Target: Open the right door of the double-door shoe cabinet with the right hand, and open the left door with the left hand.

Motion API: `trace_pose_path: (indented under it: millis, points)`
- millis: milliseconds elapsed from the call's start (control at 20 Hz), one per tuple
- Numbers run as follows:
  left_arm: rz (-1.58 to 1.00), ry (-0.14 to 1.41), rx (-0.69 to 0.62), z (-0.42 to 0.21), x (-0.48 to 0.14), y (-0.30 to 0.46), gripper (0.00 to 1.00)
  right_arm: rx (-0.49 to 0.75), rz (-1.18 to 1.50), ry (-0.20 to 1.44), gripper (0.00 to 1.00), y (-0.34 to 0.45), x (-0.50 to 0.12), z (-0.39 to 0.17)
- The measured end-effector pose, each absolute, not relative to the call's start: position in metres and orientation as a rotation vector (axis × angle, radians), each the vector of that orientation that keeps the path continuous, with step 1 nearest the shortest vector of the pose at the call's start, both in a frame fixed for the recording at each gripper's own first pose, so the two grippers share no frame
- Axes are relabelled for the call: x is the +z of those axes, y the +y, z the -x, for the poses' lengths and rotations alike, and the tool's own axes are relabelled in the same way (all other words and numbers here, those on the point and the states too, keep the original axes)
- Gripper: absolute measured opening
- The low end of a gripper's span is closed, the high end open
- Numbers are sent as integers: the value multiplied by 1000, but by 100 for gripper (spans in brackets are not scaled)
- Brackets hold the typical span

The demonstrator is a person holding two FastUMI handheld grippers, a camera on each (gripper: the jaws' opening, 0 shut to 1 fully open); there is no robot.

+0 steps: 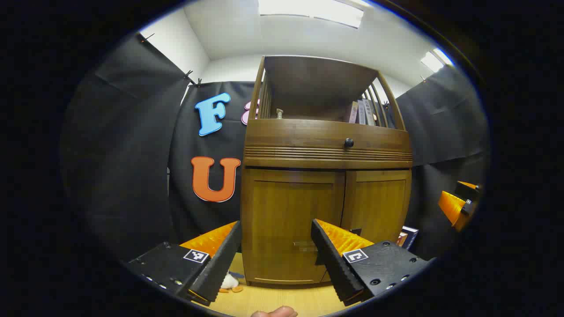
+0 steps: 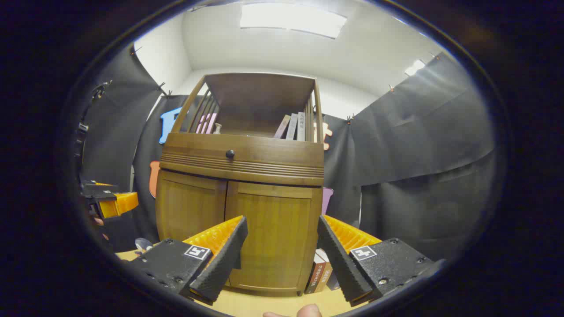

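Both cabinet doors are closed: the left door (image 1: 291, 220) faces the left gripper (image 1: 275, 251), the right door (image 2: 273, 229) faces the right gripper (image 2: 282, 251). Both sets of fingers are spread, holding nothing. The handles look small and flat, so fingers could likely slip off.

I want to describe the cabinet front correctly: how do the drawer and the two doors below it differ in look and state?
The drawer is one wide, low panel across the cabinet; the left door and right door are taller panels, side by side beneath it. The drawer carries a dark round knob; in the left gripper view, the left door has a pale bar handle low down. The drawer has horizontal grooves; the doors are framed panels. All are closed, same brown wood.
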State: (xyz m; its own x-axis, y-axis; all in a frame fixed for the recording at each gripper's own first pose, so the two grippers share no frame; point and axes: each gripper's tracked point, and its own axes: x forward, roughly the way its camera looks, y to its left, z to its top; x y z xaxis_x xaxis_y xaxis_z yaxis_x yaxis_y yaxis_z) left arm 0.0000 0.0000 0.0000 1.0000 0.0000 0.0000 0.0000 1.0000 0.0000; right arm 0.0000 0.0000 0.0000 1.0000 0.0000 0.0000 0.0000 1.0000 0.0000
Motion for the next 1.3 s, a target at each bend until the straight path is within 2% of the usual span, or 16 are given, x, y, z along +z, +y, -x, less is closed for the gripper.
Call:
trace_pose_path:
  millis: [250,750,800,850,900,950,1300]
  points:
    - [-20,-3,14,8,3,-15,95,70,-33,81,100,8,-16,-9]
    - [-57,-23,47,14,11,-15,95,125,-69,133,100,17,-27,-28]
    - [-58,-25,48,14,11,-15,100,130,-76,145,100,20,-31,-31]
    - [-59,-28,45,14,12,-15,95,134,-84,159,100,21,-35,-33]
    - [-58,-26,38,14,12,-16,100,138,-95,172,100,24,-40,-36]
    - [-58,-25,39,14,11,-15,94,143,-108,188,100,28,-45,-41]
    - [-82,-20,94,14,7,4,94,168,-123,254,100,54,-76,-83]
